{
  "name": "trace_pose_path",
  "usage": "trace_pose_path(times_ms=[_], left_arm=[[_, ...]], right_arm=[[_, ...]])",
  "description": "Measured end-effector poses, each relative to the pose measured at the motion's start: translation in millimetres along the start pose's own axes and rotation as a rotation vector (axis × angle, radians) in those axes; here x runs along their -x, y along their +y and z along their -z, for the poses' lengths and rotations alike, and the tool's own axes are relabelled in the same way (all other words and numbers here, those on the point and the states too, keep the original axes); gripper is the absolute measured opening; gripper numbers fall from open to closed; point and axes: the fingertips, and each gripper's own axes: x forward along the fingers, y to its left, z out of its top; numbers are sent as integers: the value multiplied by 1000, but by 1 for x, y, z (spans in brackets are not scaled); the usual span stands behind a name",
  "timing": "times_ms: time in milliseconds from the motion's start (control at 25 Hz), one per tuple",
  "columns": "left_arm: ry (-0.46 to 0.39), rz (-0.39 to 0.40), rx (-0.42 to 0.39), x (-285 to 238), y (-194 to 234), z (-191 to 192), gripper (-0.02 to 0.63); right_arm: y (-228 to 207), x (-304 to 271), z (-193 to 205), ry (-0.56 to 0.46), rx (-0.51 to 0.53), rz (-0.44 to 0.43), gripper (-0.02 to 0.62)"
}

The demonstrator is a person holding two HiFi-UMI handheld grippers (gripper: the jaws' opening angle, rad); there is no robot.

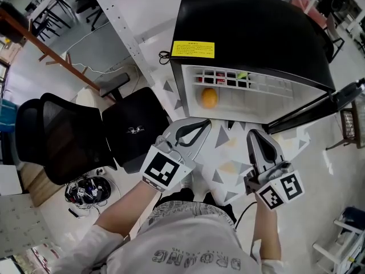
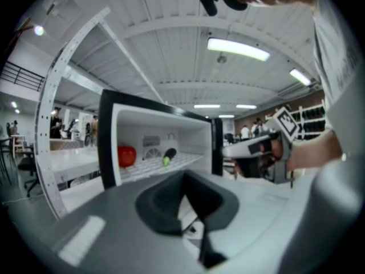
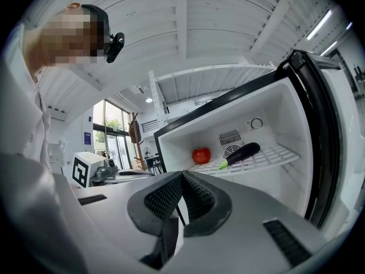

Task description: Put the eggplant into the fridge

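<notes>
A black fridge [image 1: 251, 33] stands at the person's 12 o'clock, its white inside facing both grippers. Its door [image 3: 322, 136] is swung out at 3 o'clock, with the dark edge running along the right side of the opening. A black office chair [image 1: 63, 136] sits at 9 o'clock, just beside the person's left arm, with a tangle of small gear on the floor beneath it. Behind the chair, a white perforated rack post [image 1: 122, 21] slants up at 11 o'clock, close to the fridge's left wall.

Inside the fridge a white wire shelf [image 3: 276, 152] spans the compartment. The left gripper [image 1: 201, 124] is held low in front of the opening, its claw pressed together with nothing in it. The right gripper [image 1: 254, 136] is alongside at its 3 o'clock, well short of the shelf, and its claw is also pressed together and empty.

The eggplant [image 3: 242, 153] lies on the wire shelf near the back wall, with its green stem end pointing to 8 o'clock. A red tomato [image 3: 201, 154] rests on the same shelf at the eggplant's 9 o'clock, a little apart from it.
</notes>
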Motion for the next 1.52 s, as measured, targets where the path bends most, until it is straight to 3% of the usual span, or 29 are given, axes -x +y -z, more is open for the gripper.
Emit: trace_pose_path(times_ms=[360,1520], left_arm=[[-6,24,24,-1,-6,3,8],[-27,-1,39,-4,-9,-7,8]], right_arm=[[2,0,3,15,1,-20,0],[1,6,1,28,-6,-51,0]])
